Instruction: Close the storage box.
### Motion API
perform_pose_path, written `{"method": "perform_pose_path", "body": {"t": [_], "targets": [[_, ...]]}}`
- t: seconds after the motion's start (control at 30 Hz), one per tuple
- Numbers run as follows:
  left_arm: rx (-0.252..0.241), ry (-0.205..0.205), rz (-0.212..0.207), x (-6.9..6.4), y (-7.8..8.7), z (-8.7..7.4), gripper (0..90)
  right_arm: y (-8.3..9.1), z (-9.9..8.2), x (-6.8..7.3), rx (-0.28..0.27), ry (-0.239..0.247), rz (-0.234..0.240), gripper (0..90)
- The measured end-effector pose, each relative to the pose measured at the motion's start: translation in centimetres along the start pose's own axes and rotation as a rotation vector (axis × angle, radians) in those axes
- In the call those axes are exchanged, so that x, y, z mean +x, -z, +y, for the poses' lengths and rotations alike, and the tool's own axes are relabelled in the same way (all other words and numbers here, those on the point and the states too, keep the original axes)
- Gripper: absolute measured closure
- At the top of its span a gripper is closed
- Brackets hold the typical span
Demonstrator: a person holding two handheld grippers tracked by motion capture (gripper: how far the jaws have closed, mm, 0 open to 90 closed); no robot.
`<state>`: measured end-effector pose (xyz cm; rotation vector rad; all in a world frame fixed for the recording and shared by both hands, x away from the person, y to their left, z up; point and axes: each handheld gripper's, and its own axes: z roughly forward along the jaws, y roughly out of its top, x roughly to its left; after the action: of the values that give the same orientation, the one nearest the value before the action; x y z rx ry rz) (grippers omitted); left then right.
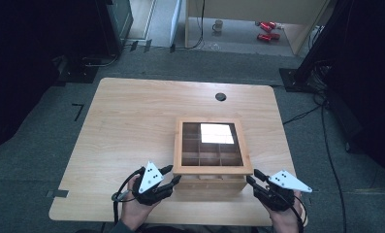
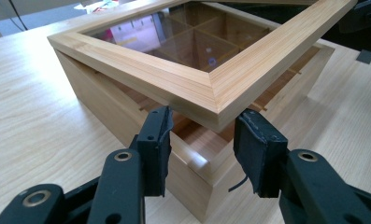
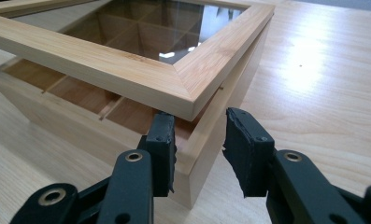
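A wooden compartment box (image 1: 210, 184) stands near the table's front edge. Its glass-paned lid (image 1: 212, 170) is tilted up at the front, leaving a gap above the base. My left gripper (image 1: 172, 174) is open at the box's front left corner. In the left gripper view its jaws (image 2: 205, 126) straddle the box corner (image 2: 199, 163), tips just under the raised lid frame (image 2: 188, 84). My right gripper (image 1: 254, 176) is open at the front right corner. In the right gripper view it (image 3: 201, 123) straddles that corner, tips under the lid (image 3: 103, 60). Dividers (image 3: 103, 107) show inside.
The wooden table (image 1: 132, 126) has a round black cable hole (image 1: 220, 96) behind the box. Bare tabletop lies to the left and behind. On the floor beyond stand a mug (image 1: 218, 25) and red objects (image 1: 266, 30); dark stands flank the table.
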<state>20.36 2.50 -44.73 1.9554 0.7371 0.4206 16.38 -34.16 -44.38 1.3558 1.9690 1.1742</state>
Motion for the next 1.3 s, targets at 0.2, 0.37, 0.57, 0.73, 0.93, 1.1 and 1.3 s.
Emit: {"method": "perform_pose_path", "body": {"t": [0.2,0.37,0.57,0.73,0.93,1.1,1.3], "targets": [[0.017,-0.004,-0.001,-0.2,-0.3,-0.6,54.3,-0.4,-0.7,0.0,0.02,0.0,0.0,63.4],[0.021,-0.001,-0.001,-0.3,-0.4,-0.9,54.3,-0.4,-1.0,0.0,0.029,-0.002,0.0,63.4],[0.035,-0.005,-0.003,-0.4,-0.5,-1.3,54.2,-0.5,-1.5,0.0,0.046,-0.006,0.003,63.2],[0.027,-0.002,-0.005,-0.4,-0.3,-1.6,53.9,-0.7,-1.9,0.0,0.072,-0.008,0.003,62.5],[0.022,0.015,-0.001,0.1,0.0,-1.7,53.4,0.0,-2.6,-0.7,0.064,-0.045,0.014,60.4],[0.019,0.008,0.003,0.0,0.0,-1.6,53.4,0.5,-2.5,-1.4,0.047,-0.069,0.005,58.6],[-0.006,0.009,0.018,0.6,0.4,-0.8,53.2,1.0,-1.5,-2.5,0.003,-0.071,-0.022,56.7]]}}
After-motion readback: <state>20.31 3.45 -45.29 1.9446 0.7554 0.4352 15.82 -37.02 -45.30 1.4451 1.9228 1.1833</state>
